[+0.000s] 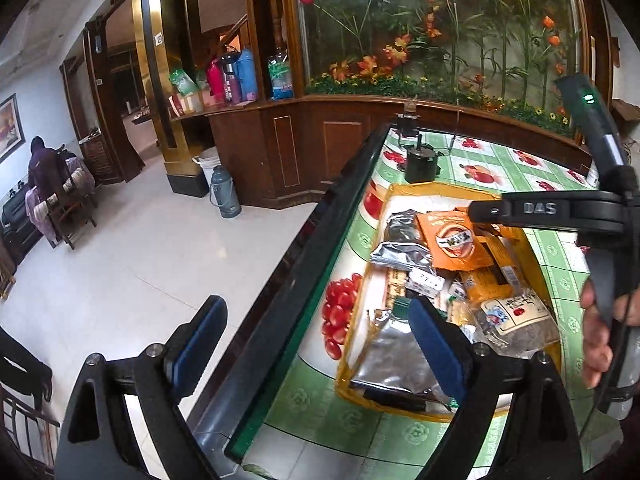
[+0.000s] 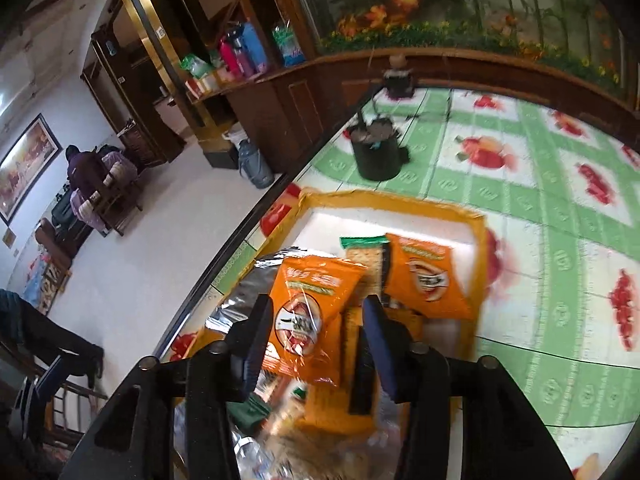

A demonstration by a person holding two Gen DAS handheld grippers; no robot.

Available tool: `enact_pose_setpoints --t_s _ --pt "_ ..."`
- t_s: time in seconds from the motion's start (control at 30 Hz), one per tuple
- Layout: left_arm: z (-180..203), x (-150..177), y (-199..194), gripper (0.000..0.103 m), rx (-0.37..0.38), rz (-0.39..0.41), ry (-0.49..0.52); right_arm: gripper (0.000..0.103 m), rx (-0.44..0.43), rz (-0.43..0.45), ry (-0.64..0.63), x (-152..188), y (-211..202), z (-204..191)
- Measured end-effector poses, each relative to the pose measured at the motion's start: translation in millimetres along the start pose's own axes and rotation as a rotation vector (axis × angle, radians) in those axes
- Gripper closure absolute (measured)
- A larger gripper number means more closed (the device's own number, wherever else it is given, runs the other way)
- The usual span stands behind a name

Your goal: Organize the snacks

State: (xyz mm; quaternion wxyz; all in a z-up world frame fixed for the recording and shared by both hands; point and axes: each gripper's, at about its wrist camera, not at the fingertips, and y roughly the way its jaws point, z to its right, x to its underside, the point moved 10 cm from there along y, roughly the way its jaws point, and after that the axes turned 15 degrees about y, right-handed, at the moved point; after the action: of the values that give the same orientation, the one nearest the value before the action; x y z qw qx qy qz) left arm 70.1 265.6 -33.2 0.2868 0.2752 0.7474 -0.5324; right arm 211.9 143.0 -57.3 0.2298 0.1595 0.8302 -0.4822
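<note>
A yellow-rimmed tray (image 1: 343,360) on the table holds several snack packs: orange packets (image 1: 454,246), silver foil bags (image 1: 394,360), a white seed bag (image 1: 516,320). My left gripper (image 1: 316,348) is open and empty, held above the tray's near left corner and the table edge. My right gripper (image 2: 314,344) hangs open over the tray, an orange packet (image 2: 308,312) between its fingers, apart from the pads. A second orange packet (image 2: 430,280) and a cracker pack (image 2: 366,250) lie beyond. The right gripper's body (image 1: 540,212) shows in the left wrist view.
The table has a green fruit-print cloth (image 2: 540,184) under glass. A black pot (image 2: 376,152) stands behind the tray (image 2: 478,224). A wooden cabinet with flowers (image 1: 400,40) backs the table. Tiled floor (image 1: 140,260) lies left, with a grey thermos (image 1: 224,192).
</note>
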Motion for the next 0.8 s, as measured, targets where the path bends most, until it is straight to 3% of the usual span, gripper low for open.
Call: enact_pose_setpoints --t_s 0.2,0.4,0.6,0.8 --pt "10.6 -0.4 -10.5 0.011 0.007 0.010 0.000 0.052 0.028 0.050 -0.013 13.9 -39.6 14.3" --pt "18.6 -3.5 -25.4 0.011 0.003 0.034 0.003 0.045 0.058 0.087 -0.003 42.0 -69.8 32.2" --pt "32.8 -6.1 -43.2 0.006 0.004 0.065 0.020 0.045 0.090 0.089 -0.005 73.0 -87.1 43.5" --pt "49.8 -8.1 -54.9 0.006 0.006 0.080 0.043 0.041 0.140 0.145 -0.047 91.0 -105.2 47.4"
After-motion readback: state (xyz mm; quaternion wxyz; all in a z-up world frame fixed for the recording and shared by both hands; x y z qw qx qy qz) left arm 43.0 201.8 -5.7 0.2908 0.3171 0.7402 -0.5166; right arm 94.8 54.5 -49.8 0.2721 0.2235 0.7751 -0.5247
